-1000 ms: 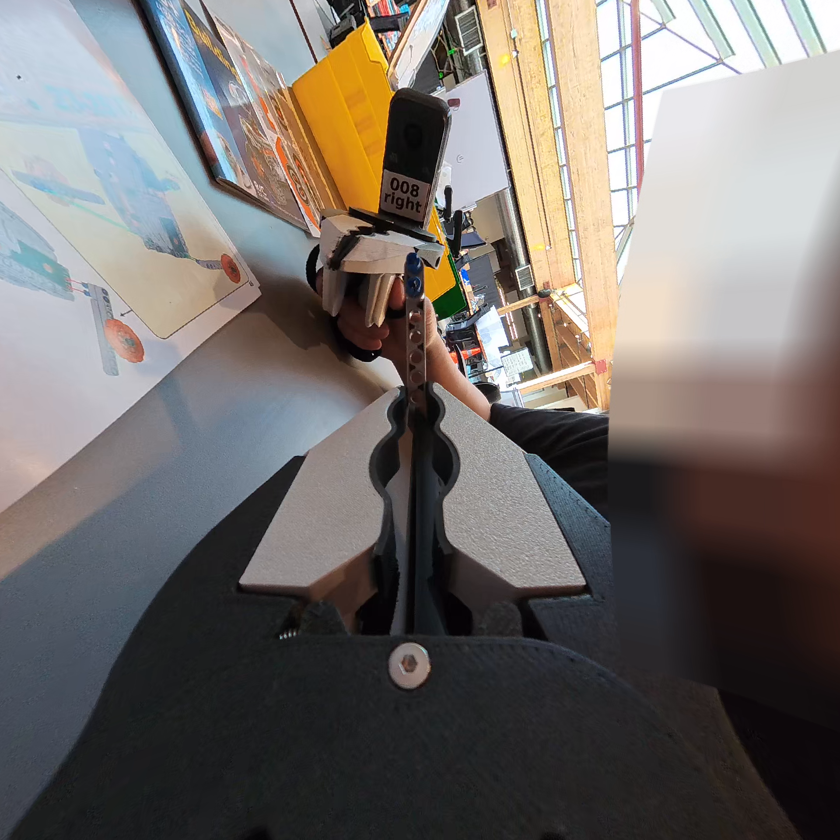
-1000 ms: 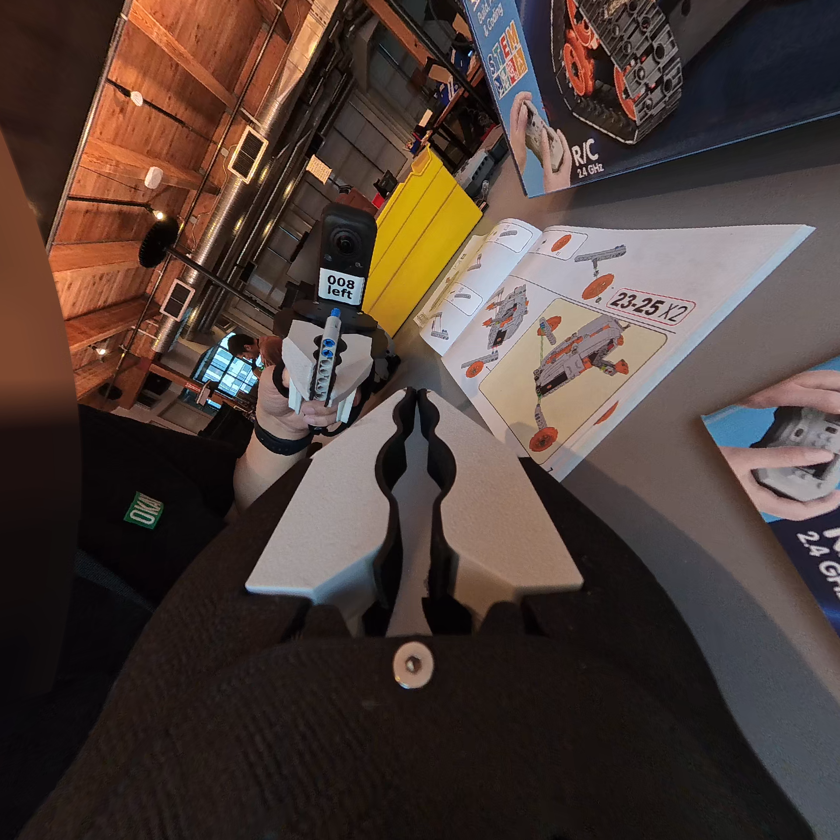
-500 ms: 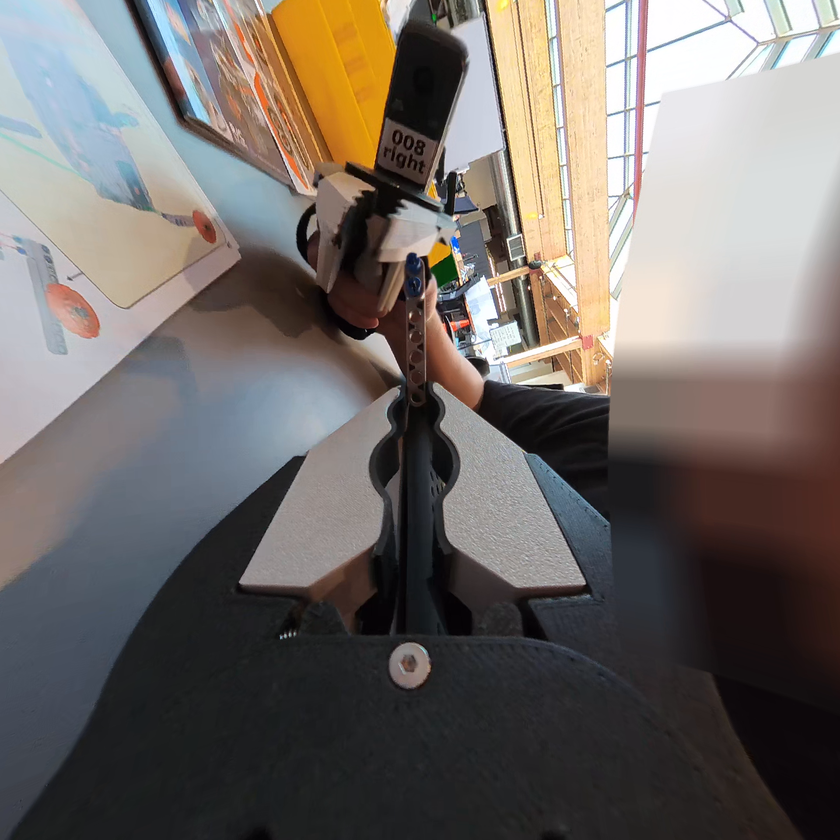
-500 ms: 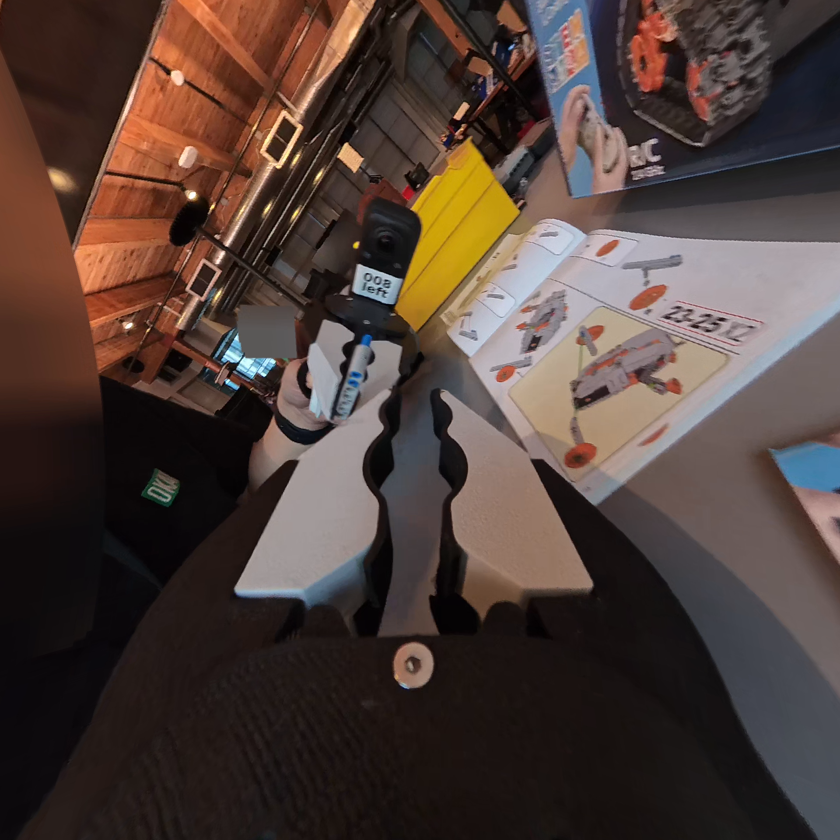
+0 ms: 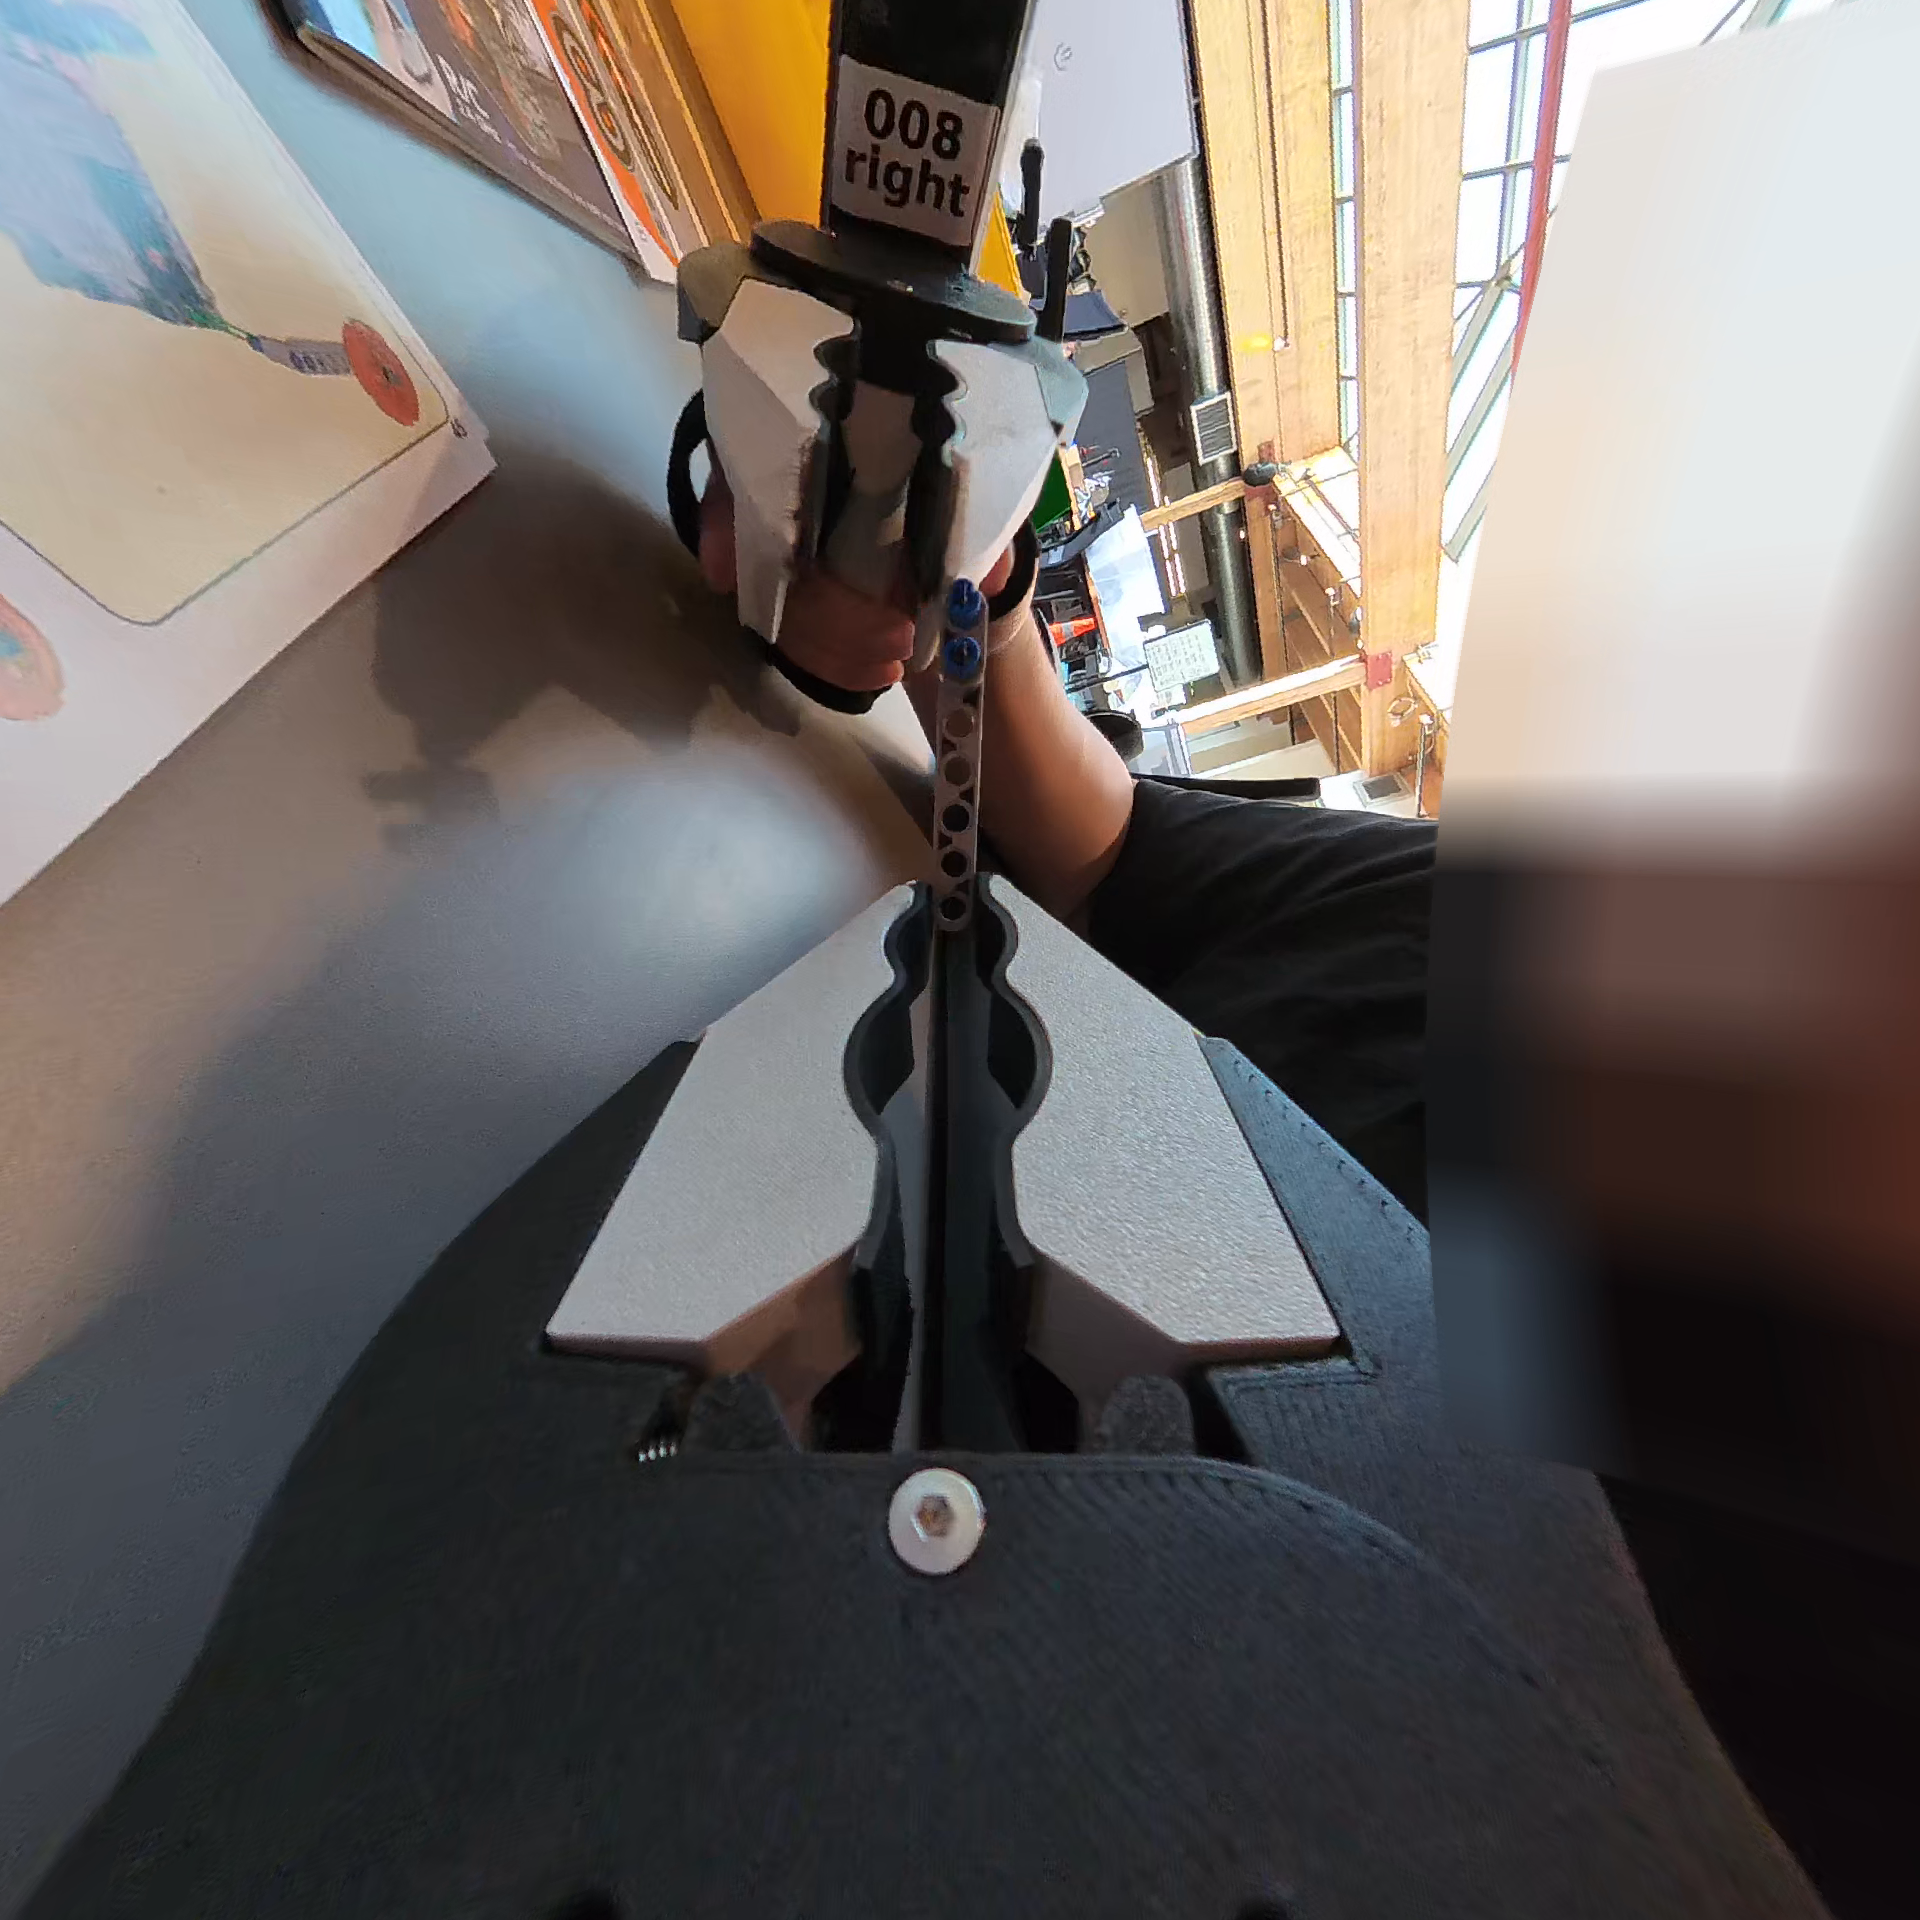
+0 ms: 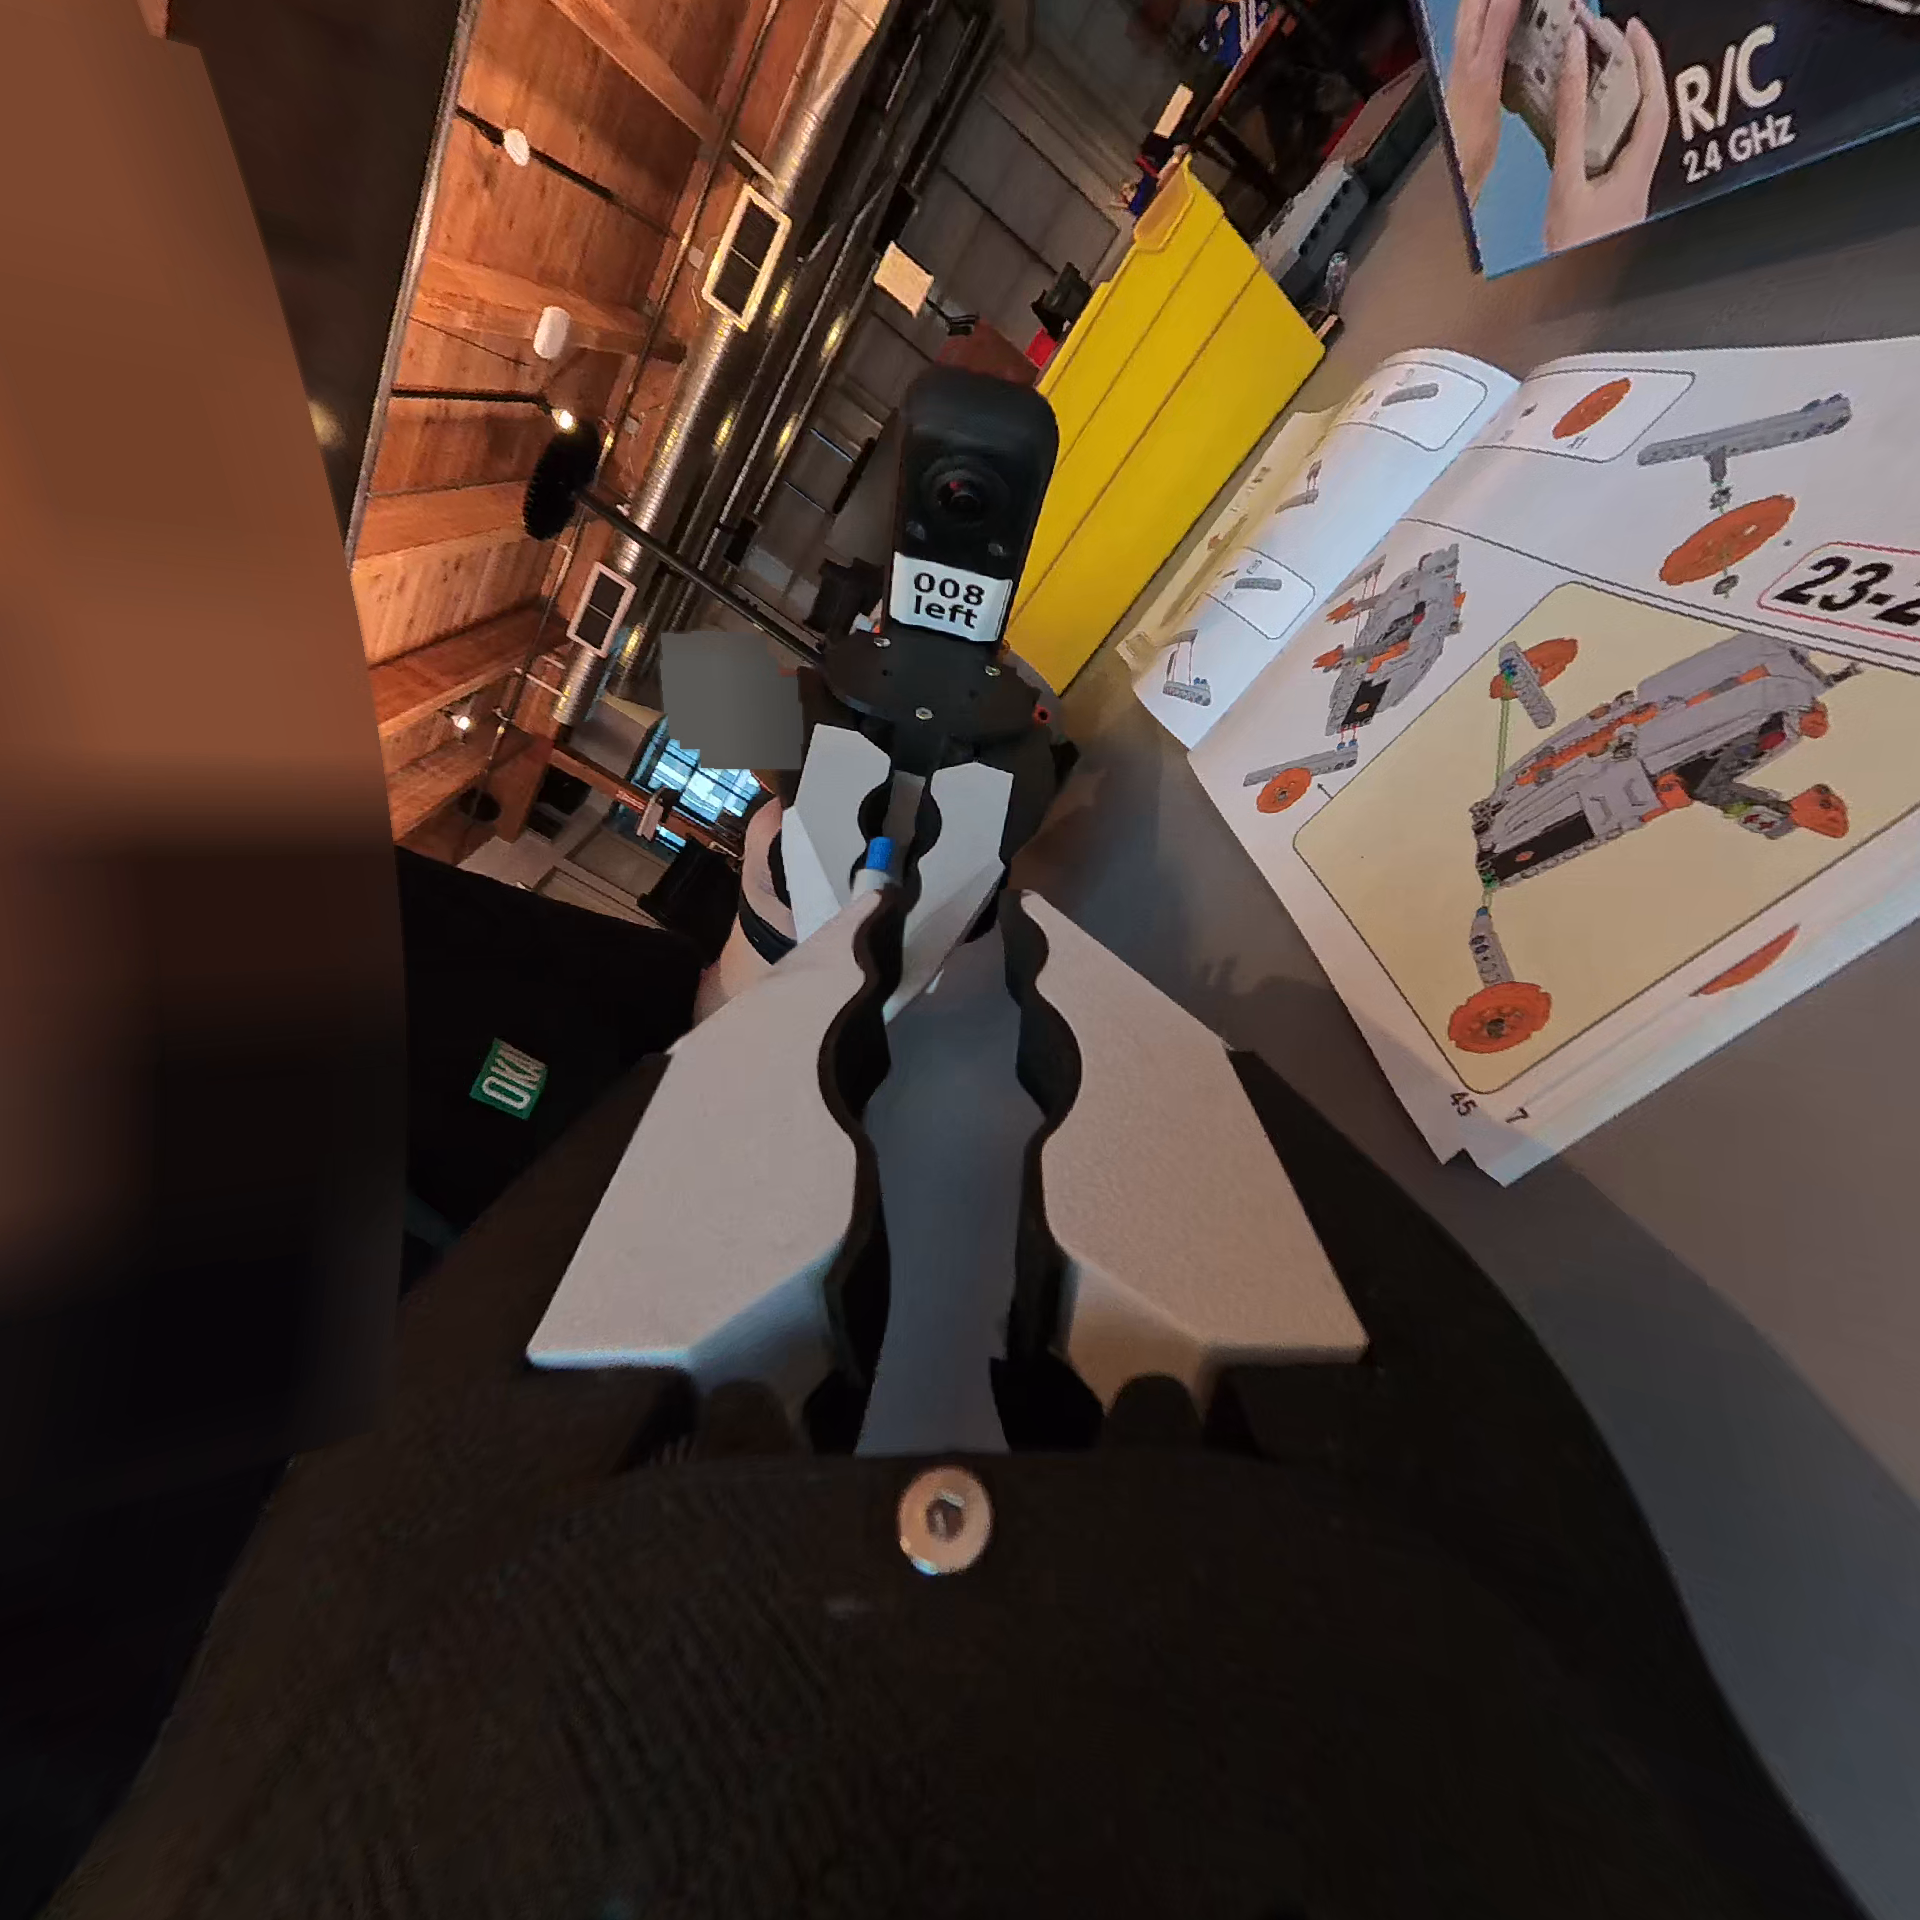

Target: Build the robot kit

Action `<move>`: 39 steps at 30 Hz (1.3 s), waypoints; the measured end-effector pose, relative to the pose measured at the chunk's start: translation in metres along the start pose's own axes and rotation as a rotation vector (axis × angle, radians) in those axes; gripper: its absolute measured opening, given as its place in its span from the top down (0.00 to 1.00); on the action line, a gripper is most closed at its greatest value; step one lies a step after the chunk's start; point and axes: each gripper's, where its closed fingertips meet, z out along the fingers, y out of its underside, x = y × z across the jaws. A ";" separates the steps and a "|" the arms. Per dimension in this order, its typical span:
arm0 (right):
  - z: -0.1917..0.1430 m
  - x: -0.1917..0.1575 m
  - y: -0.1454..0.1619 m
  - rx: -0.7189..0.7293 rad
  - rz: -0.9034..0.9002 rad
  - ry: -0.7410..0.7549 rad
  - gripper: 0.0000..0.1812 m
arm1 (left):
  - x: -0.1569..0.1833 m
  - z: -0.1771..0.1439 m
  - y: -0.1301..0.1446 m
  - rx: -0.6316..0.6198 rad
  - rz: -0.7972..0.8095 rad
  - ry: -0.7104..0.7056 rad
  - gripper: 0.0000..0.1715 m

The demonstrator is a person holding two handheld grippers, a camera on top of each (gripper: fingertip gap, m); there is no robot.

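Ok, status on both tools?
Left tool shut on grey beam. Right tool open, closing around beam's blue-pinned end. Nothing between them.

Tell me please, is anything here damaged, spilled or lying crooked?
Nothing stands out. The left gripper is shut on a grey holed beam with blue pins at its far end, held straight. The right gripper is open, close to the beam's tip. The instruction booklet lies open and flat on the grey table.

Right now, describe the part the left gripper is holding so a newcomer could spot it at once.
Above the grey table, the left gripper is shut on a thin grey beam. The beam sticks out toward the open right gripper. It is the only loose building part in view, with a row of round holes and two blue pins at its far end.
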 end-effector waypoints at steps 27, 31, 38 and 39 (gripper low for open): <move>-0.048 0.029 -0.043 0.364 0.466 0.042 0.97 | -0.022 -0.004 -0.006 0.016 0.070 -0.141 0.96; -0.050 0.035 -0.043 0.382 0.503 0.060 0.98 | -0.022 -0.005 -0.007 0.018 0.062 -0.133 0.98; -0.055 0.043 -0.043 0.408 0.553 0.088 0.98 | -0.023 -0.005 -0.008 0.023 0.069 -0.141 0.98; -0.055 0.043 -0.043 0.406 0.561 0.081 0.98 | -0.023 -0.005 -0.009 0.032 0.069 -0.142 0.98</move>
